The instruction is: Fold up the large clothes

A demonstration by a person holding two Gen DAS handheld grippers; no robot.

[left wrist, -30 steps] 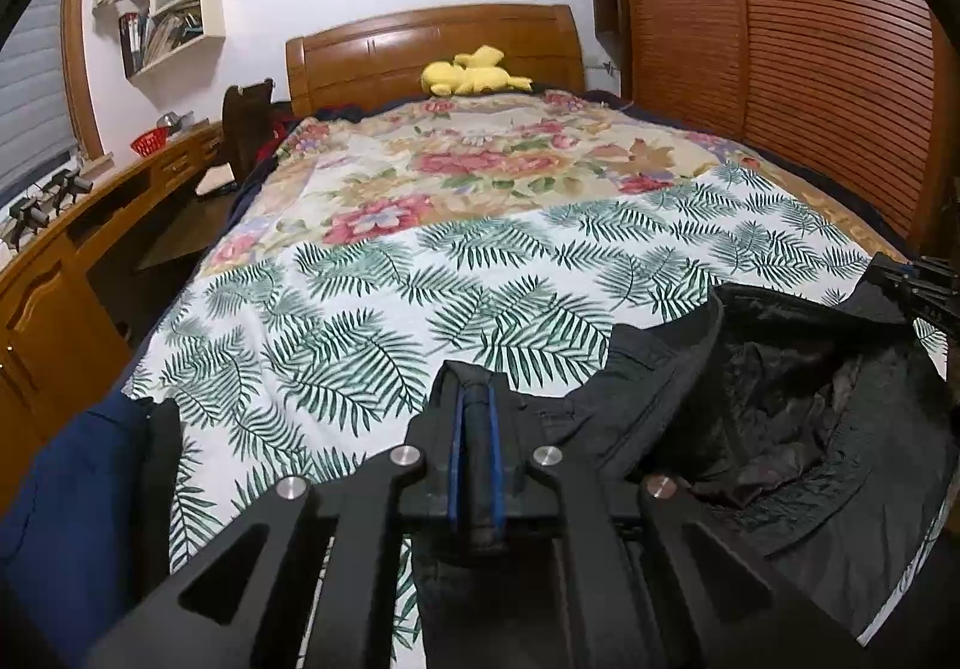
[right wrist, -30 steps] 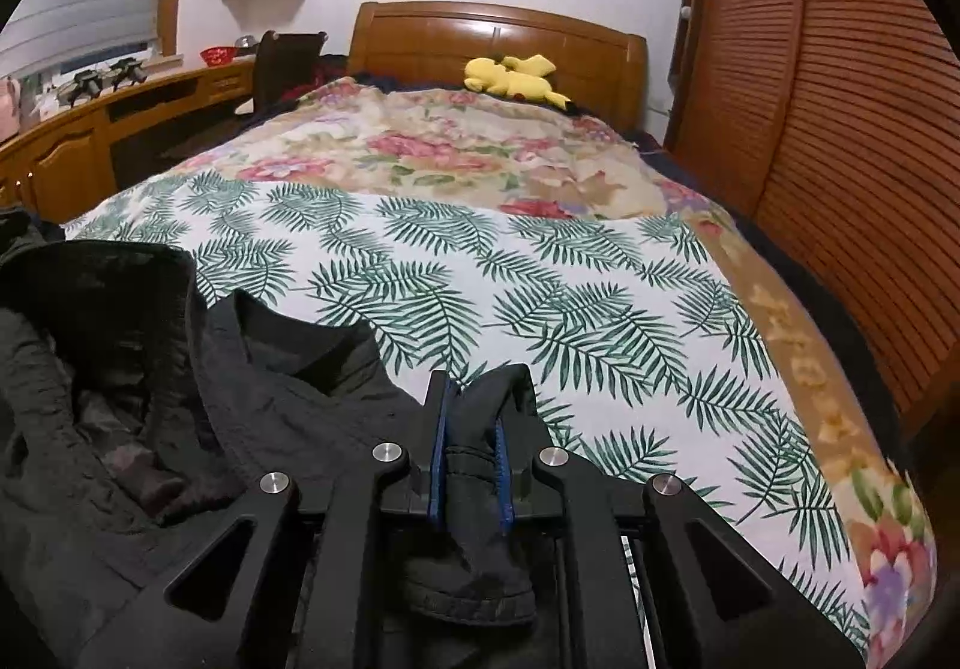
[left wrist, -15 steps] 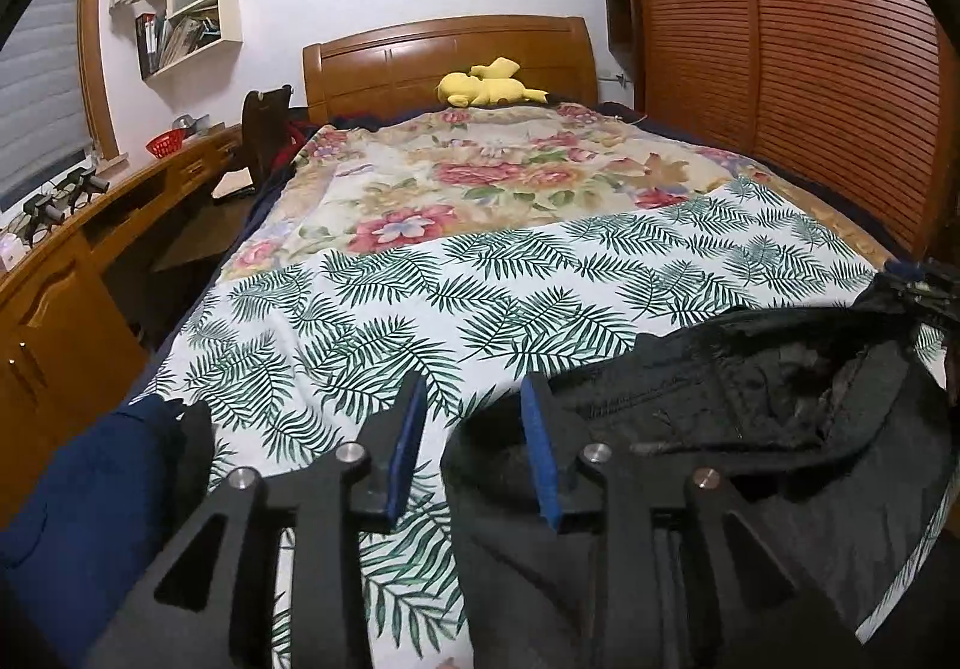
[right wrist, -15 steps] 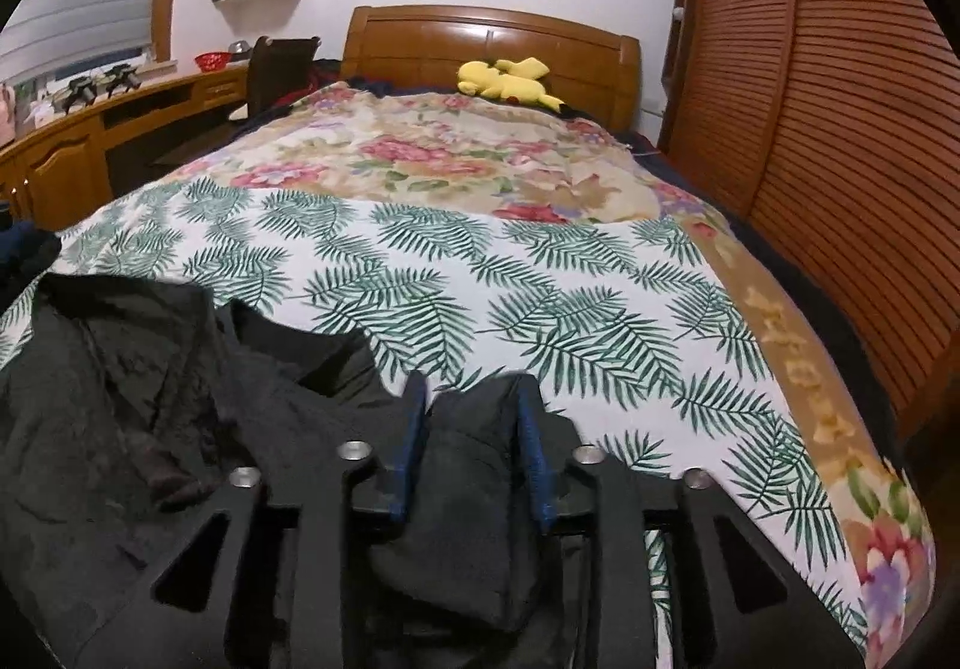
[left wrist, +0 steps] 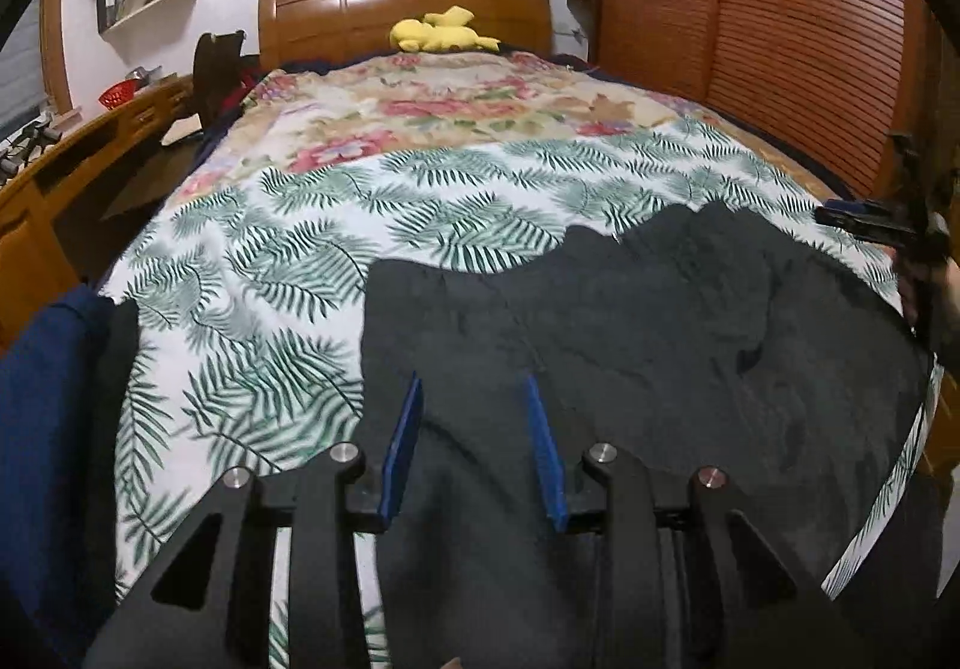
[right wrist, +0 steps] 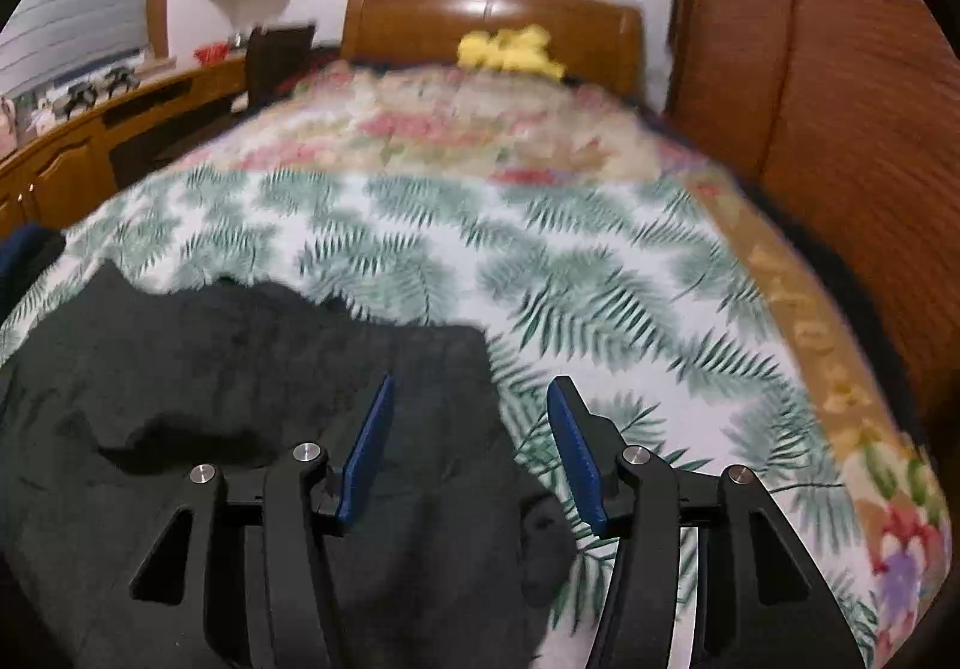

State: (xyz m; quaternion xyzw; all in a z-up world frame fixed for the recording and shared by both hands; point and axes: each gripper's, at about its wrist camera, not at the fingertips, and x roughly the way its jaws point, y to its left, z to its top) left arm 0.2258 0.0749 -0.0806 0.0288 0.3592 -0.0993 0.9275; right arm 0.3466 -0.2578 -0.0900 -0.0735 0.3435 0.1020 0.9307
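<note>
- My left gripper point(left wrist: 474, 405): blue pads point(left wrist: 403, 444) spread apart, nothing between them; it sits above the near left part of the black garment point(left wrist: 630, 345).
- My right gripper point(right wrist: 468, 405): blue pads point(right wrist: 573, 450) likewise spread wide and holding nothing; the left pad is over the black garment point(right wrist: 240, 399), the right pad over bare cover.
- Black garment: spread fairly flat across the near end of the bed, with an uneven far edge. From the left wrist it fills the view from 6 round to 3 o'clock; from the right wrist, from 6 round to 9 o'clock.
- My right gripper again, seen from the left wrist point(left wrist: 864, 222): at 3 o'clock, by the garment's far right corner. Whether it touches the cloth I cannot tell.
- Palm-leaf cover point(left wrist: 288, 261): white with green fronds, under the garment and running on toward 12 o'clock.
- Floral quilt point(left wrist: 444, 105): beyond the palm-leaf cover, toward the bedhead.
- Yellow plush toy point(left wrist: 441, 33): at 12 o'clock, against the wooden headboard point(left wrist: 336, 15).
- Blue cloth point(left wrist: 42, 405): at 8 o'clock, at the bed's left edge.
- Wooden desk point(left wrist: 72, 153): at 10 o'clock, beside the bed.
- Slatted wooden doors point(left wrist: 780, 39): at 2 o'clock.
- The right wrist view is blurred, so fine detail there is uncertain.
</note>
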